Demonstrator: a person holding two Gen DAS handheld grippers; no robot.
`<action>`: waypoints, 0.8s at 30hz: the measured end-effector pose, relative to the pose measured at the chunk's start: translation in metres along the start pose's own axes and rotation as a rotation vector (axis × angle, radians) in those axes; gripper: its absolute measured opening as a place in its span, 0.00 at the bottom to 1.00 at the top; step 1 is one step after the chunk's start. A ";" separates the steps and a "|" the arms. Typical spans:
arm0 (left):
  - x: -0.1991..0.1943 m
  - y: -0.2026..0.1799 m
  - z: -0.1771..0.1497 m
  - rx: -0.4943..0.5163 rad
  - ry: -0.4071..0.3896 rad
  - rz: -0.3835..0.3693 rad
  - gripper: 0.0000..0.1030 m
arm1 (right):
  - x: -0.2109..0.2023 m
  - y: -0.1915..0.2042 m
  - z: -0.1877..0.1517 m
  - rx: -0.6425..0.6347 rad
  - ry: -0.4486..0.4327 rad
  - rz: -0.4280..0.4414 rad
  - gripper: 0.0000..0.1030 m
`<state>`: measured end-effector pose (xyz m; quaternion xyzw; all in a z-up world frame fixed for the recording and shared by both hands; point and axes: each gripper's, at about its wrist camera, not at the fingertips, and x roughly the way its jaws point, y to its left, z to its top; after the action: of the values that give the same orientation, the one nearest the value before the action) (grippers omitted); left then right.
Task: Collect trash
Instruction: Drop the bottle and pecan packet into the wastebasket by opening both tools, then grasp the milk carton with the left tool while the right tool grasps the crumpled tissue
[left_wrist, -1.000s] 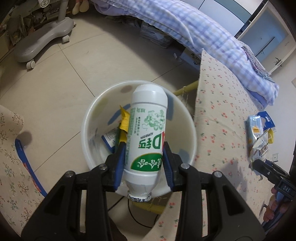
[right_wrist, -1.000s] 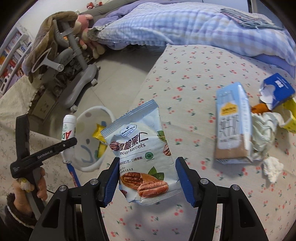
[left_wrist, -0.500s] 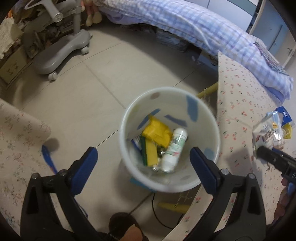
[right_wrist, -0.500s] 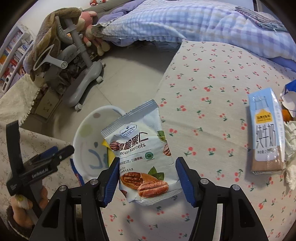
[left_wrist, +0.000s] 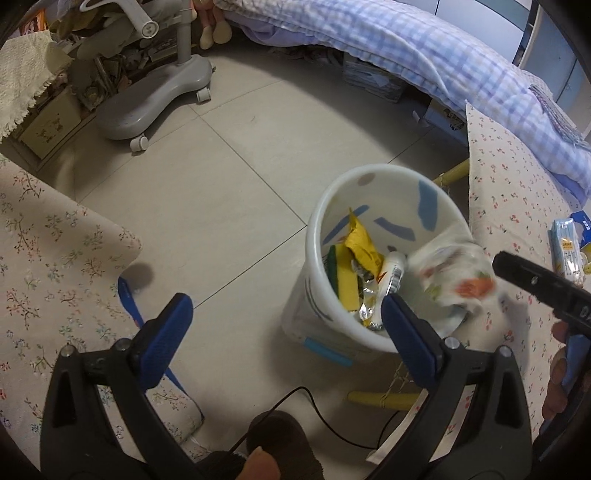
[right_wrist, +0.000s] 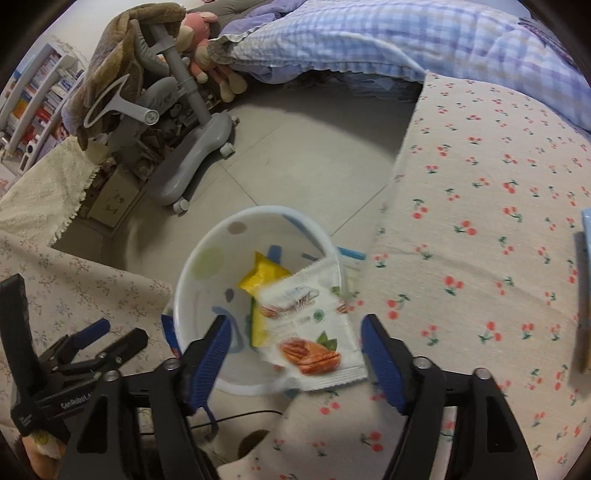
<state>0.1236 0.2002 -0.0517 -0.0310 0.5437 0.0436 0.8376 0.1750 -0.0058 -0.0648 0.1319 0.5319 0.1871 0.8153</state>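
Pecan kernel bag (right_wrist: 312, 330) is the thing in play, and it's blurry, sitting between your right gripper (right_wrist: 295, 360) pads with daylight on both sides, right over the near-right rim of the white trash bin (right_wrist: 192, 295). So your right jaws are spread apart with nothing clamped, and I'd say the bag is mid-drop. From the left wrist view it shows as a smeared blob (left_wrist: 456, 275) at the bin's right edge. It looks like it could clip the rim instead of going in clean, so keep an eye on that.

Your left gripper (left_wrist: 286, 319) is wide apart too, empty, hanging over the floor just left of the bin.

Step-wise: you're dumping stuff into the bin. Next I'd swing the right gripper back over the cherry-print tablecloth (right_wrist: 480, 221) to the far right, where more trash sits.

Count, as far as I can see:
- one bin
- one pecan bag
- in the bin: one white drink bottle (left_wrist: 391, 271), one yellow wrapper (left_wrist: 360, 247), plus a green-yellow pack and some foil under it, hard to separate
- one milk carton (left_wrist: 565, 247) left on the table, with a blue box edge behind it; anything more is cut off
- two grippers, both empty
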 end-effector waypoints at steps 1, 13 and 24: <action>0.000 0.001 -0.001 0.003 0.004 -0.001 0.98 | 0.000 0.002 0.000 -0.001 -0.006 0.014 0.83; -0.007 -0.002 -0.003 -0.001 0.004 -0.046 0.99 | -0.032 -0.001 -0.005 -0.017 -0.065 -0.054 0.83; -0.021 -0.066 -0.005 0.069 -0.006 -0.173 0.99 | -0.111 -0.072 -0.026 0.069 -0.141 -0.169 0.83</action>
<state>0.1175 0.1328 -0.0346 -0.0489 0.5378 -0.0477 0.8403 0.1224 -0.1196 -0.0147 0.1272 0.4884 0.0895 0.8586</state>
